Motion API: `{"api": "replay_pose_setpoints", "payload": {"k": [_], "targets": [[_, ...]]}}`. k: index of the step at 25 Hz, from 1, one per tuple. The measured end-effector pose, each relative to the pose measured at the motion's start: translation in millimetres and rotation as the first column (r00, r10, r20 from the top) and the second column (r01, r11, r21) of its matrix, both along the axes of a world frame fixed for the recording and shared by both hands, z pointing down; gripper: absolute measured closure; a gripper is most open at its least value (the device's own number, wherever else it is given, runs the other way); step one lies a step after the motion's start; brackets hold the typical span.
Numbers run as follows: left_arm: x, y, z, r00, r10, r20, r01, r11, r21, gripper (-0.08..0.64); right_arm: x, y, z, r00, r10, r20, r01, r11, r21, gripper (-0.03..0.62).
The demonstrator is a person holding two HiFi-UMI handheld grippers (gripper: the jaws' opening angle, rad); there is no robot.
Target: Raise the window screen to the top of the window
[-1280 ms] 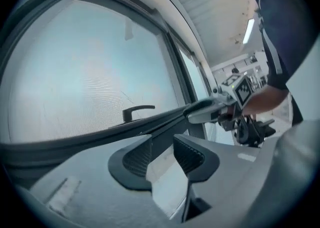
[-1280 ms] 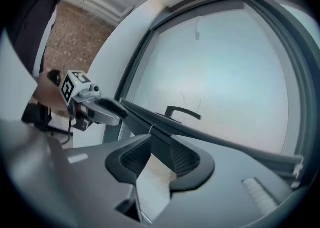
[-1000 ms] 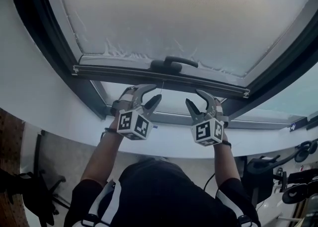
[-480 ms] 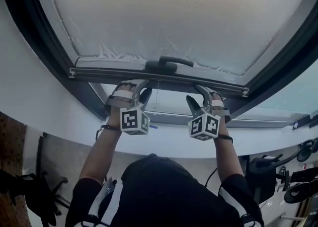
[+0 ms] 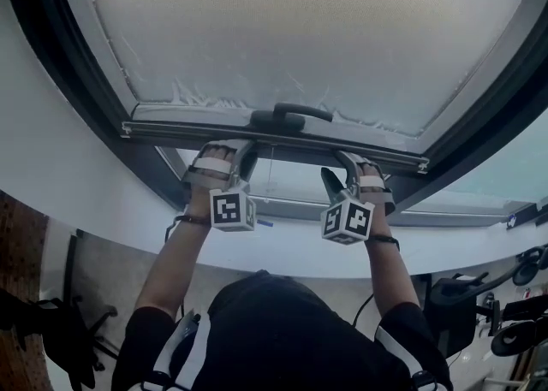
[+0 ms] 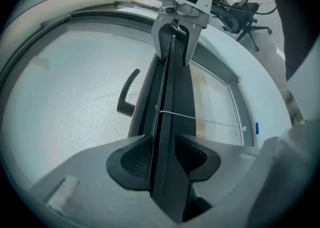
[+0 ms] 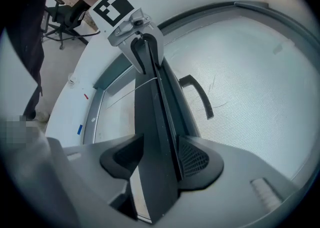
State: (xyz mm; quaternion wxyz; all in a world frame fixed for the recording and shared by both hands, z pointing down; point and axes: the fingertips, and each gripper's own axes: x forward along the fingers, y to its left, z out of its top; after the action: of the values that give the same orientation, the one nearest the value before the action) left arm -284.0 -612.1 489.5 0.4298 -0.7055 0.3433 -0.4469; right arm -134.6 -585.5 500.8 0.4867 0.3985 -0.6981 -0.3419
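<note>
The window screen (image 5: 291, 30) is a pale mesh that ends in a dark bottom bar (image 5: 171, 133) with a curved handle (image 5: 287, 114) at its middle. My left gripper (image 5: 233, 151) reaches up to the bar left of the handle. In the left gripper view the bar (image 6: 167, 97) runs between its jaws (image 6: 164, 154) and both pads press on it. My right gripper (image 5: 342, 167) straddles the bar right of the handle. Its jaws (image 7: 157, 159) stand wide around the bar (image 7: 160, 102); one pad lies against the rim, while the other is partly hidden behind the bar.
A dark window frame (image 5: 51, 64) surrounds the screen, with bare glass and a white curved sill (image 5: 86, 210) below the bar. A thin pull cord (image 6: 200, 118) hangs from the bar. Office chairs (image 5: 514, 329) stand on the floor behind the person.
Both grippers have risen from just below the bar to sit around it and rolled a little. The left jaws have closed onto the bar.
</note>
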Motion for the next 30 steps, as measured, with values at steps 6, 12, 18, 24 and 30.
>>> {"api": "replay_pose_setpoints", "payload": {"k": [6,12,18,24,30], "targets": [[1,0,5,0.998,-0.036,0.060,0.038,0.998,-0.041,0.399,2,-2,4,0.987,-0.002,-0.159,0.003,1.000,0.004,0.374],[-2,-1,5,0.992,-0.103,0.078,0.109,0.992,-0.070,0.399,1,-2,6,0.985,0.046,-0.165,-0.046,0.999,0.004,0.379],[-1,1,9,0.990,-0.126,0.064,0.130,0.990,-0.059,0.408,1,0,12,0.982,0.059,-0.178,-0.057,0.998,0.013,0.381],[0,1,0,0.991,-0.105,0.082,0.113,0.988,-0.108,0.408,2,-3,-4,0.991,0.060,-0.123,-0.057,0.998,0.026,0.411],[0,2,-26,0.995,-0.088,0.041,0.093,0.988,-0.124,0.408,-2,0,-27,0.997,0.060,-0.050,-0.056,0.995,0.088,0.349]]}}
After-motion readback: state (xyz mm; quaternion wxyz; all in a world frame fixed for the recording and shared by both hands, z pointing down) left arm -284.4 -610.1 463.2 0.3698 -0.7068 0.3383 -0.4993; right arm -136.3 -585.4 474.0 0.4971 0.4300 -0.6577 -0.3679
